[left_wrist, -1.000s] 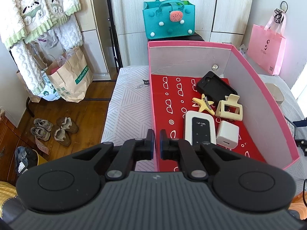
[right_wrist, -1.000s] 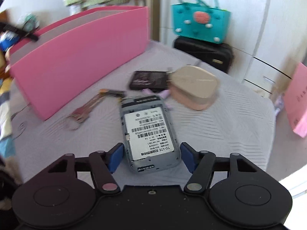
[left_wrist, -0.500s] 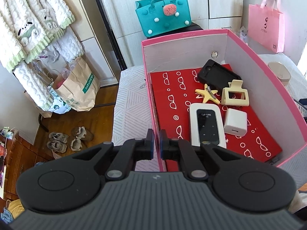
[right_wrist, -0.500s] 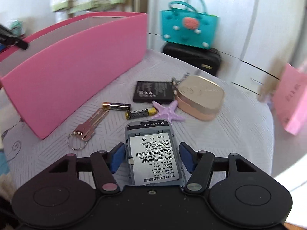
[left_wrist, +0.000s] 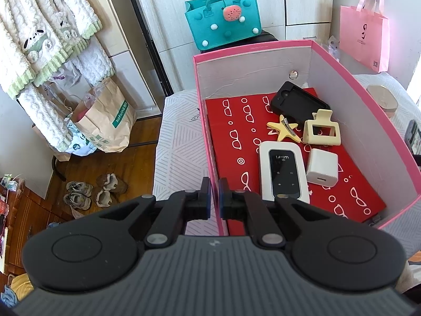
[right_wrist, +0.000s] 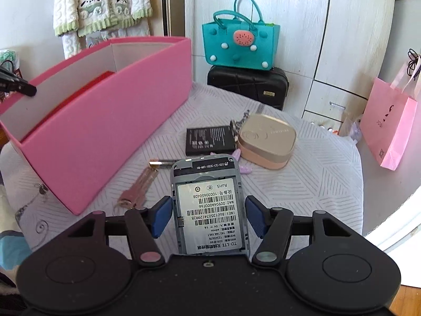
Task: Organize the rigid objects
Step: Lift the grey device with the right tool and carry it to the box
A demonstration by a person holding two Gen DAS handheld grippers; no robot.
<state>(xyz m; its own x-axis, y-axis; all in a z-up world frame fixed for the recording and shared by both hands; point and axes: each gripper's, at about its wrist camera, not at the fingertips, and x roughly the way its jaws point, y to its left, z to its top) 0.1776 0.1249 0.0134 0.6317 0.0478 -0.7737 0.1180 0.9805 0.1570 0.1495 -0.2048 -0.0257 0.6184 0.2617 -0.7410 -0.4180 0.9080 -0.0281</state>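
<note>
While clamping the pink box, left hand-held gripper stays shut.

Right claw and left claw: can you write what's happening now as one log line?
right claw: shut on grey router back, lifted above bed | left claw: shut on pink box wall | next, likely: router back into box

Left gripper angled downward, jaws closed, right gripper angled downward, jaws clamping a device.

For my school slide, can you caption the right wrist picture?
Right tongs lift a grey router back beside the pink box.
</note>
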